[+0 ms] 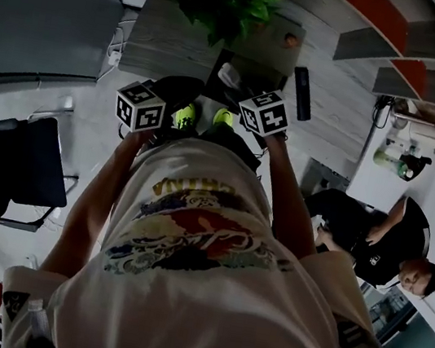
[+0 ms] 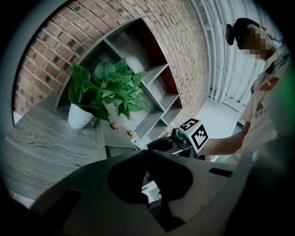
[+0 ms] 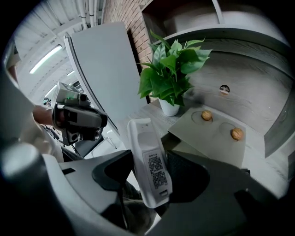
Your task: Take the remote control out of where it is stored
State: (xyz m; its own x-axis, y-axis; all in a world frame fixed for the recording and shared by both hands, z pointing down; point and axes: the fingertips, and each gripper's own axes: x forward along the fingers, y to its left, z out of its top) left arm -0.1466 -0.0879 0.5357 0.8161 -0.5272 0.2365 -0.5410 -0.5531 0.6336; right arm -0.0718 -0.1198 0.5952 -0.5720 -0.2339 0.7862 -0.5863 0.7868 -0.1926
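My right gripper (image 3: 152, 182) pinches the white remote control (image 3: 150, 154) across its width. The label side faces the camera and the upper end sticks up past the jaws, clear of the grey table (image 3: 258, 69). My left gripper (image 2: 147, 154) has its jaws pressed together on nothing.

Only the left gripper view shows the brick wall (image 2: 55, 41) and the shelf unit (image 2: 156, 69) beyond my left jaws. Only the head view shows a black bar (image 1: 301, 92) lying on the table beyond my right gripper, a chair (image 1: 12, 168) off to my left and 1 seated person (image 1: 372, 236) well off to my right.

Just beyond my right jaw runs the near edge of a grey panel (image 3: 216, 138). There is free air all round the remote's upper end.

I count 2 grippers, 1 remote, 1 potted plant (image 3: 170, 78) and 2 walnuts (image 3: 207, 115) on the panel.
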